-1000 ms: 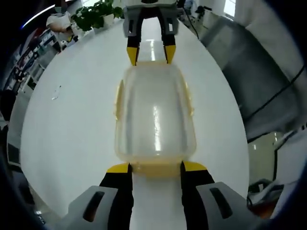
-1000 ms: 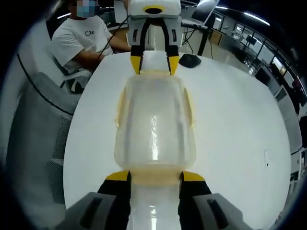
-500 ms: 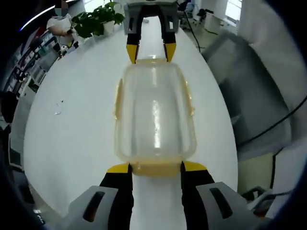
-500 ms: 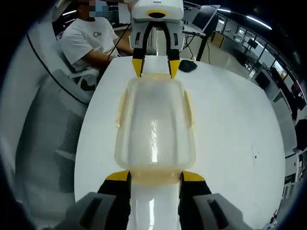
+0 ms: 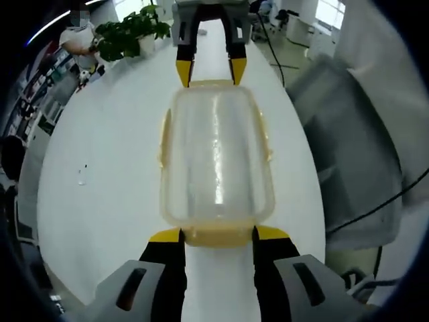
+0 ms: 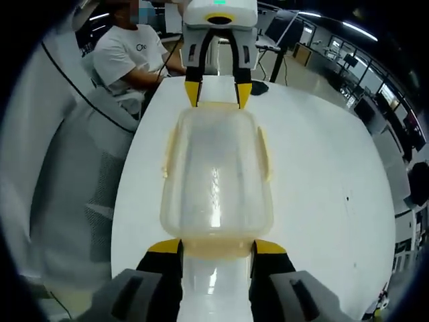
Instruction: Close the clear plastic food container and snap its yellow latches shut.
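Two grippers bracket the clear food container point(image 5: 216, 161), lid already on, which lies centred on the white table point(image 5: 107, 174). Nearest you at 6 o'clock, the left gripper point(image 5: 216, 235) straddles the near yellow latch point(image 5: 218, 235), jaws spread. The right gripper point(image 6: 216, 248) does likewise at its end, appearing at 12 o'clock in the left gripper view. Press both latches squarely together so the container can't slide. A person point(image 6: 131, 54) sits beyond.
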{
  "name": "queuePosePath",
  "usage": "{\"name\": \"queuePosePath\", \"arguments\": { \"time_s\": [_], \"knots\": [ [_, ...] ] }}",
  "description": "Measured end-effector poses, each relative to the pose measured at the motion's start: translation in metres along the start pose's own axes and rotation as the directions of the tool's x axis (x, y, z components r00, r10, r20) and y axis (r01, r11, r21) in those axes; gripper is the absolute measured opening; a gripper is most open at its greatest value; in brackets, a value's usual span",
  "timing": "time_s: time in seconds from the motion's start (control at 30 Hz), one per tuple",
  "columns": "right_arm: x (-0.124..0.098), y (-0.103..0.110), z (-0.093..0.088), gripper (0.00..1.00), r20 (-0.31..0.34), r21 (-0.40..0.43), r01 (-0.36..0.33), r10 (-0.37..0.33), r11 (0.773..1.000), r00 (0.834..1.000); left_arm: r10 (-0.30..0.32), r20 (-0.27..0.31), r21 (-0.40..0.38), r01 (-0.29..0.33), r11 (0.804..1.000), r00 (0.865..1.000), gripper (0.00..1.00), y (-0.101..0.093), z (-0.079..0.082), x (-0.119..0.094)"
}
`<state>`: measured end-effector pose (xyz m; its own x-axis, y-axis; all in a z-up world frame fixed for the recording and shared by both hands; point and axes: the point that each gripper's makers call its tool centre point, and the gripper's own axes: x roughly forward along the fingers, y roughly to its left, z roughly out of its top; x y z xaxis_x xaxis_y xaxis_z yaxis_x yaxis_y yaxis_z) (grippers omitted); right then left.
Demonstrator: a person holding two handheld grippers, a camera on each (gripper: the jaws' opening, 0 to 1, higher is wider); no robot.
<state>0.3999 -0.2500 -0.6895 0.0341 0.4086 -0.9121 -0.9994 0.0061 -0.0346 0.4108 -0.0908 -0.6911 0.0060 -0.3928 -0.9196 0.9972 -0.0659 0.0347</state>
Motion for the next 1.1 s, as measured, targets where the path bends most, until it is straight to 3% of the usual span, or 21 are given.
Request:
{"name": "queuePosePath", "arguments": {
  "time_s": [0.17,0.7,1.1],
  "knots": [
    [-0.007,0.002,-0.025,0.36,-0.012,-0.002,-0.005,0.005,1.0,1.0,-0.007,0.017,-0.016,0.007,1.0,1.0,0.35,0.0,0.023,0.014],
    [-0.018,-0.005,-0.09,0.36,-0.022,-0.003,-0.001,0.001,1.0,1.0,-0.019,-0.01,-0.016,0.019,1.0,1.0,0.35,0.01,0.075,0.052],
    [-0.011,-0.009,-0.113,0.36,-0.015,-0.002,-0.008,0.008,1.0,1.0,-0.02,-0.028,-0.016,0.02,1.0,0.999,0.36,0.015,0.084,0.074]
  ]
}}
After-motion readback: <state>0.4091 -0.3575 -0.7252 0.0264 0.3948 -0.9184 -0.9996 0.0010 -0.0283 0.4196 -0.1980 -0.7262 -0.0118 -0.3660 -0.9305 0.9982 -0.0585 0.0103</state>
